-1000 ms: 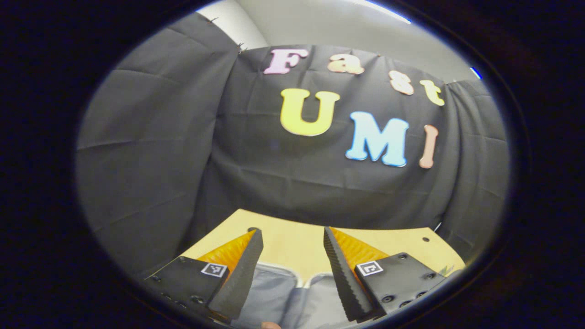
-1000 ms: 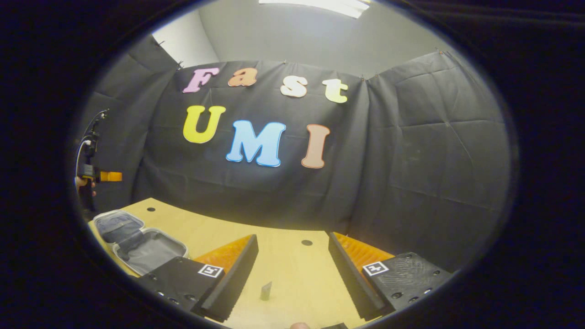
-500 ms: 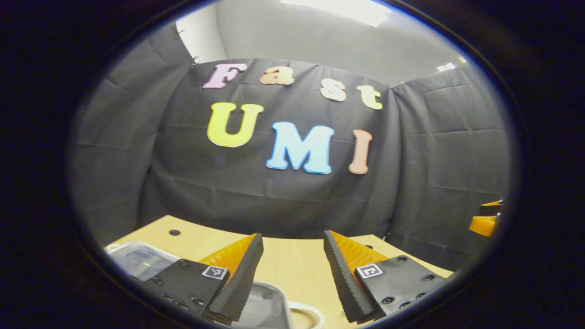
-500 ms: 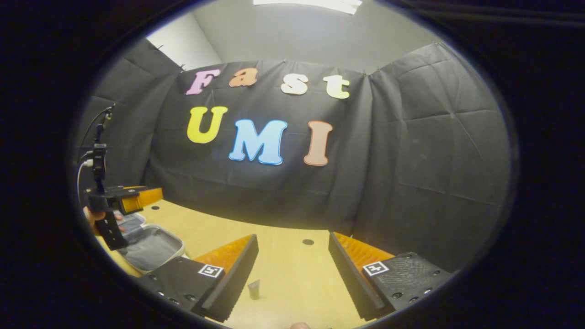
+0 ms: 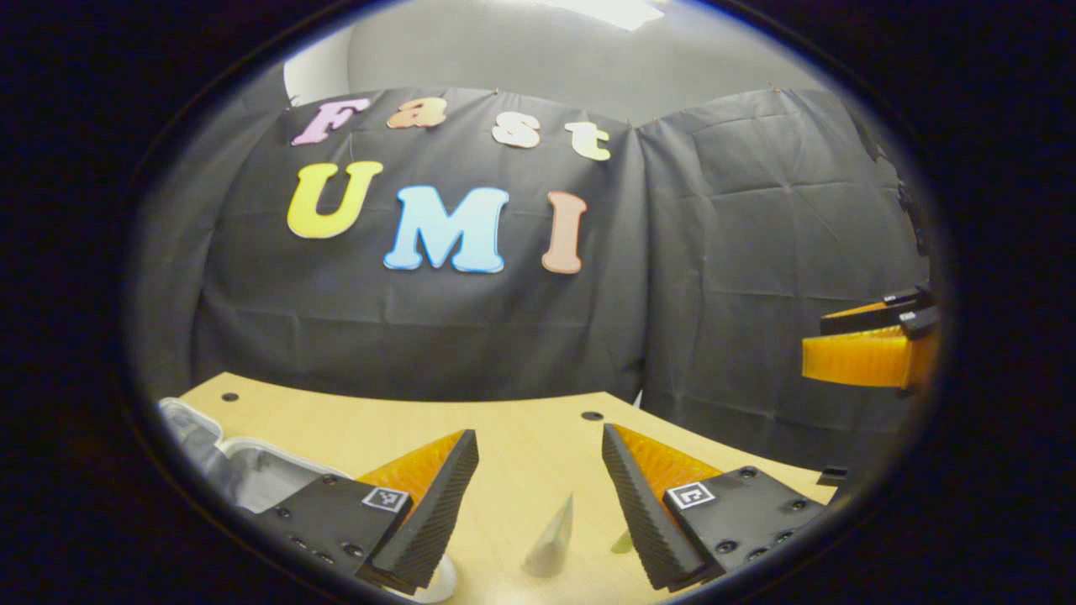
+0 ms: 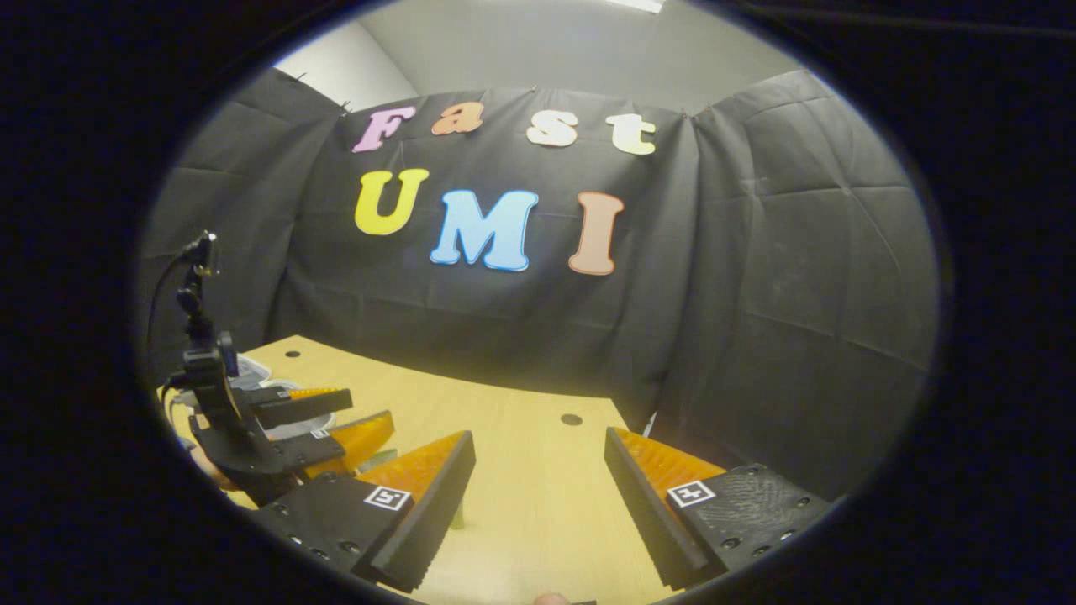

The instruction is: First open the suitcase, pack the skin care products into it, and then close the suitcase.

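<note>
Pale tube (image 5: pixel 551 531) upright on table (image 5: pixel 521 428), crimped end up.

Suitcase (image 5: pixel 244 470) lies open on table (image 5: pixel 521 428), at left in left gripper view. Tube (image 5: pixel 551 529) stands on table ahead of left gripper (image 5: pixel 538 487), between its spread fingers. Right gripper (image 5: pixel 866 344) hangs at far right there, above table edge. In right gripper view, left gripper (image 6: pixel 336 416) sits left of right gripper (image 6: pixel 538 496), suitcase (image 6: pixel 252 370) behind it.
</note>
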The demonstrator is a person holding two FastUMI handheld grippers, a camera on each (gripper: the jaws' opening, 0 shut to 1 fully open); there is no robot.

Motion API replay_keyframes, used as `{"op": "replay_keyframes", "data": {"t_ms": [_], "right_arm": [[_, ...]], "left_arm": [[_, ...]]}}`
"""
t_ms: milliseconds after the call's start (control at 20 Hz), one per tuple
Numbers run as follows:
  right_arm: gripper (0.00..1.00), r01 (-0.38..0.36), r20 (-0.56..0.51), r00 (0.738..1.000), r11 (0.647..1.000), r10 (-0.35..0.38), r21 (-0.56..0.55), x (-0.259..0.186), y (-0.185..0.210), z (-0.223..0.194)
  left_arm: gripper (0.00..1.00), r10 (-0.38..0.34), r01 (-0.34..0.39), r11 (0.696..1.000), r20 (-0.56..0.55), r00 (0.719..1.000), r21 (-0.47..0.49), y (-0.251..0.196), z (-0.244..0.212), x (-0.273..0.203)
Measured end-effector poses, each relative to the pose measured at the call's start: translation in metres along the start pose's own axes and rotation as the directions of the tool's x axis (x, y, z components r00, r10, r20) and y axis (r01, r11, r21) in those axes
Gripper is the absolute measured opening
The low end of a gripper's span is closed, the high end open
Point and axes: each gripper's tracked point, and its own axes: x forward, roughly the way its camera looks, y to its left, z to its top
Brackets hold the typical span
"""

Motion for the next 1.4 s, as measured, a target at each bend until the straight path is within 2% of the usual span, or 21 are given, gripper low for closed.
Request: {"op": "replay_keyframes", "data": {"t_ms": [100,300,400,450,500,550,650,700,800,900,1050,1200,1250,1300,1400], "right_arm": [[0.94,-0.021,-0.009,1.000,1.000,0.021,0.000,0.004,0.005,-0.007],[0.94,-0.055,-0.064,0.996,0.998,0.056,0.024,0.019,0.019,-0.030],[0.94,-0.070,-0.098,0.992,0.997,0.074,0.042,0.023,0.027,-0.044],[0.94,-0.077,-0.110,0.991,0.996,0.082,0.052,0.023,0.029,-0.047],[0.94,-0.078,-0.115,0.990,0.995,0.084,0.061,0.023,0.029,-0.048],[0.94,-0.074,-0.117,0.990,0.995,0.082,0.068,0.024,0.029,-0.048],[0.94,-0.072,-0.125,0.989,0.994,0.082,0.081,0.028,0.031,-0.051],[0.94,-0.078,-0.130,0.987,0.993,0.090,0.089,0.031,0.035,-0.052],[0.94,-0.099,-0.138,0.984,0.989,0.113,0.107,0.039,0.044,-0.055],[0.94,-0.121,-0.151,0.979,0.985,0.140,0.125,0.051,0.057,-0.061],[0.94,-0.143,-0.221,0.960,0.981,0.170,0.134,0.080,0.078,-0.095],[0.95,-0.148,-0.339,0.921,0.977,0.193,0.155,0.103,0.098,-0.151],[0.94,-0.149,-0.401,0.893,0.975,0.205,0.164,0.105,0.104,-0.171],[0.93,-0.146,-0.438,0.875,0.975,0.206,0.167,0.109,0.107,-0.188],[0.85,-0.128,-0.477,0.856,0.975,0.201,0.182,0.110,0.110,-0.207]], "left_arm": [[0.95,0.005,-0.007,1.000,-0.067,0.998,-0.019,-0.001,-0.042,0.011],[0.95,0.020,-0.019,1.000,-0.201,0.979,0.004,-0.002,-0.110,0.030],[0.91,0.042,-0.043,0.999,-0.244,0.969,-0.001,0.000,-0.129,0.035],[0.76,0.063,-0.062,0.998,-0.254,0.965,0.011,0.007,-0.133,0.038],[0.69,0.072,-0.072,0.997,-0.268,0.961,0.009,0.009,-0.140,0.039],[0.51,0.068,-0.071,0.998,-0.277,0.958,0.001,0.010,-0.143,0.041],[0.47,0.059,-0.061,0.998,-0.284,0.957,0.002,0.008,-0.144,0.043],[0.45,0.055,-0.059,0.998,-0.307,0.950,-0.004,0.010,-0.142,0.042],[0.40,0.012,-0.053,0.993,-0.368,0.930,-0.102,0.007,-0.138,0.034],[0.36,0.016,-0.091,0.982,-0.406,0.914,-0.167,0.022,-0.115,0.021],[0.39,0.016,-0.120,0.962,-0.386,0.922,-0.246,0.044,-0.048,-0.010],[0.36,0.065,-0.176,0.944,-0.366,0.928,-0.278,0.086,0.008,-0.053],[0.36,0.098,-0.207,0.939,-0.360,0.928,-0.276,0.106,0.020,-0.070],[0.33,0.139,-0.253,0.930,-0.379,0.915,-0.267,0.127,0.022,-0.087],[0.36,0.207,-0.337,0.905,-0.424,0.882,-0.258,0.171,0.012,-0.120]]}}
